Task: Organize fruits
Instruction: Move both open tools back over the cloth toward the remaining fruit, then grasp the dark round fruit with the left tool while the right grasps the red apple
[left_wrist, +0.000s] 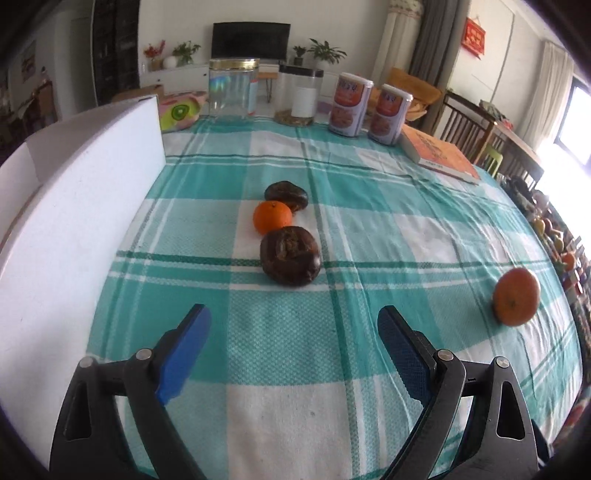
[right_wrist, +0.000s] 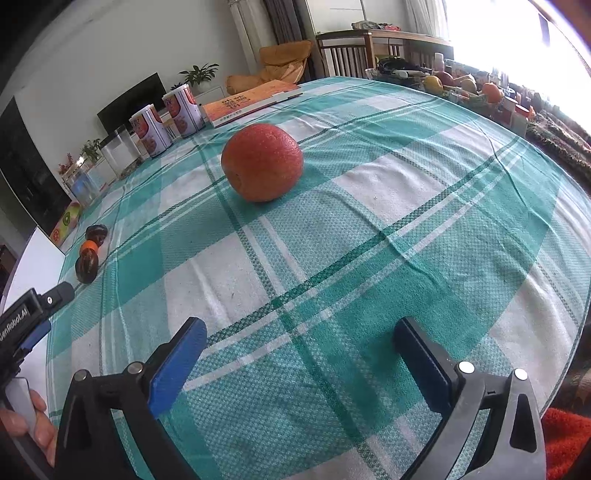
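Seemingly mid-sort, the left wrist view shows the left claw spread wide and empty above the checked cloth of the counter. Just ahead lie three fruits in a close row: a dark wrinkled fruit, a small orange touching it, and a second dark fruit behind. A white foam board stands just left of them, and a larger orange sits well apart to the right.

From the right wrist view, the right claw is likewise spread with nothing between its pads, and the large orange rests ahead of it, alone on the cloth. I judge the risk is rolling: a round fruit nudged by one pad before both close could run toward the counter's edge, and the loose, creased cloth may drag. On the left, reaching into the tight row could knock a neighbouring fruit against the board
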